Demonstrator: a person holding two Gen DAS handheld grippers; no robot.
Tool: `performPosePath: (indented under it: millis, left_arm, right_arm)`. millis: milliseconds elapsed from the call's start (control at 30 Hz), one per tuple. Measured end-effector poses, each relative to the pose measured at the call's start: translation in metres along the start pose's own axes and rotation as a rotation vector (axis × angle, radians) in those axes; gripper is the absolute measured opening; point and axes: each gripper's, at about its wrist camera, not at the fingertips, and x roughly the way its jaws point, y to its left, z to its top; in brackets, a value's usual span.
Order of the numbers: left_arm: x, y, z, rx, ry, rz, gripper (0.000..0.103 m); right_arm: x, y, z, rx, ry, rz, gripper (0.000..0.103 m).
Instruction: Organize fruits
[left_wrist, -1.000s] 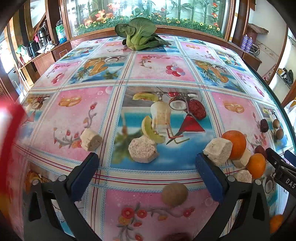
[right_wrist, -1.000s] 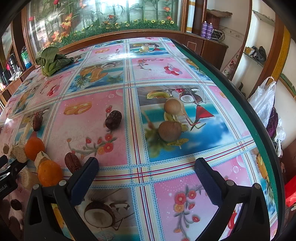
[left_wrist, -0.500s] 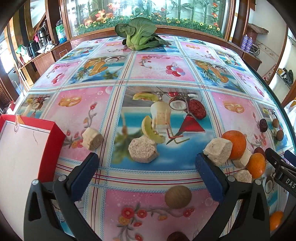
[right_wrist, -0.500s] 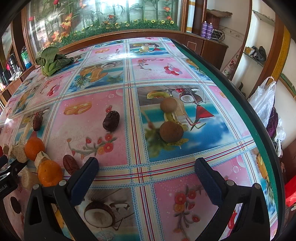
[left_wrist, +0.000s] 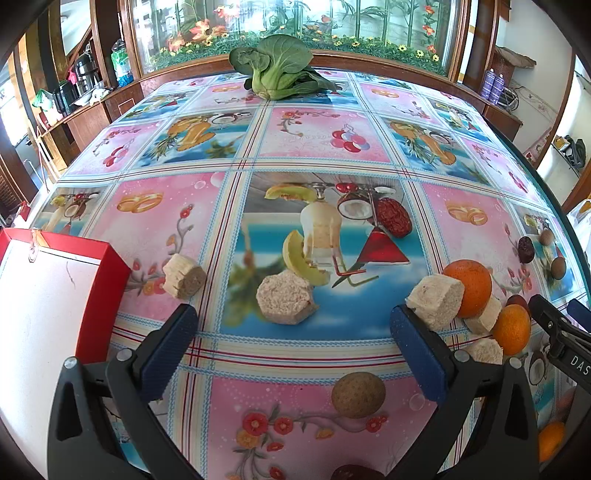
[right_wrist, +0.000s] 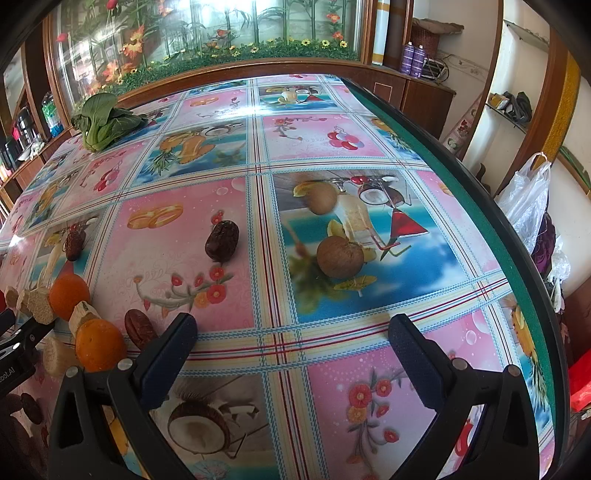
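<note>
Both grippers, left gripper (left_wrist: 293, 343) and right gripper (right_wrist: 291, 343), gape empty above table. Orange (left_wrist: 471, 288) likely firm, round, rolls easily; grasp across middle.

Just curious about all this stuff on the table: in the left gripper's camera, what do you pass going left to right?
Red box → beige chunk → pinkish hexagonal chunk → dark red date → large orange → small dark fruit.
</note>
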Motion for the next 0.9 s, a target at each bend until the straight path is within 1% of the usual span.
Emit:
performPosePath:
  millis: [100,133,167,200,233,300,333,367,433,500,533,567,600,633,667,700,733,767,800,833,867,900]
  left_arm:
    - [0.002,0.000,-0.003,0.002,0.020,0.010,0.103]
    - [0.000,0.001,-0.004,-0.005,0.024,0.025,0.103]
    - [-0.005,0.001,-0.006,-0.007,0.012,0.059,0.103]
    - [-0.014,0.003,-0.006,-0.001,-0.012,0.077,0.103]
    - [-0.022,0.004,-0.008,0.012,-0.037,0.078,0.103]
    - [-0.050,0.006,-0.012,0.038,-0.093,0.065,0.103]
    - [-0.064,0.008,-0.015,0.042,-0.119,0.063,0.103]
    - [-0.079,0.011,-0.019,0.045,-0.143,0.060,0.103]
    - [-0.106,0.017,-0.027,0.066,-0.183,0.047,0.103]
    - [-0.131,0.028,-0.039,0.070,-0.240,0.051,0.103]
    - [-0.142,0.034,-0.044,0.068,-0.269,0.052,0.103]
    - [-0.156,0.042,-0.053,0.068,-0.310,0.049,0.103]
    - [-0.163,0.048,-0.056,0.064,-0.333,0.050,0.103]
    - [-0.171,0.054,-0.060,0.054,-0.353,0.050,0.103]
    - [-0.179,0.059,-0.066,0.041,-0.372,0.039,0.103]
    - [-0.186,0.064,-0.072,0.033,-0.391,0.024,0.103]
    - [-0.191,0.067,-0.077,0.031,-0.407,0.017,0.103]
    - [-0.194,0.068,-0.083,0.035,-0.419,0.008,0.103]
    - [-0.196,0.067,-0.088,0.045,-0.417,-0.004,0.103]
    - [-0.195,0.066,-0.092,0.061,-0.402,-0.024,0.103]
    - [-0.193,0.065,-0.095,0.070,-0.391,-0.033,0.103]
    - [-0.191,0.063,-0.097,0.079,-0.371,-0.040,0.103]
  right_arm:
    - [0.001,-0.001,0.000,-0.003,0.000,0.006,0.103]
    - [0.000,-0.002,-0.001,-0.013,-0.001,0.010,0.103]
    - [-0.001,-0.002,-0.002,-0.018,0.003,0.014,0.103]
    - [-0.002,-0.003,-0.003,-0.026,0.004,0.025,0.103]
    - [-0.006,-0.005,-0.005,-0.022,-0.015,0.031,0.102]
    - [-0.027,-0.010,-0.010,-0.003,-0.110,0.005,0.102]
    - [-0.044,-0.013,-0.013,-0.008,-0.175,0.001,0.102]
    - [-0.059,-0.015,-0.015,-0.012,-0.221,0.010,0.102]
    - [-0.104,-0.025,-0.021,-0.004,-0.347,0.063,0.102]
    - [-0.150,-0.035,-0.030,0.012,-0.482,0.129,0.102]
    - [-0.167,-0.038,-0.034,0.009,-0.535,0.154,0.103]
    - [-0.187,-0.041,-0.041,-0.006,-0.588,0.198,0.103]
    - [-0.195,-0.044,-0.045,-0.013,-0.598,0.245,0.103]
    - [-0.196,-0.045,-0.046,-0.011,-0.570,0.284,0.103]
    - [-0.189,-0.046,-0.047,-0.005,-0.485,0.324,0.103]
    - [-0.169,-0.046,-0.047,0.010,-0.308,0.398,0.103]
    - [-0.157,-0.048,-0.052,0.033,-0.221,0.485,0.101]
    - [-0.147,-0.051,-0.059,0.063,-0.184,0.561,0.097]
    - [-0.137,-0.054,-0.068,0.102,-0.162,0.567,0.097]
    - [-0.133,-0.054,-0.072,0.109,-0.151,0.545,0.097]
    - [-0.129,-0.051,-0.076,0.094,-0.135,0.527,0.097]
    - [-0.125,-0.046,-0.080,0.064,-0.115,0.529,0.097]
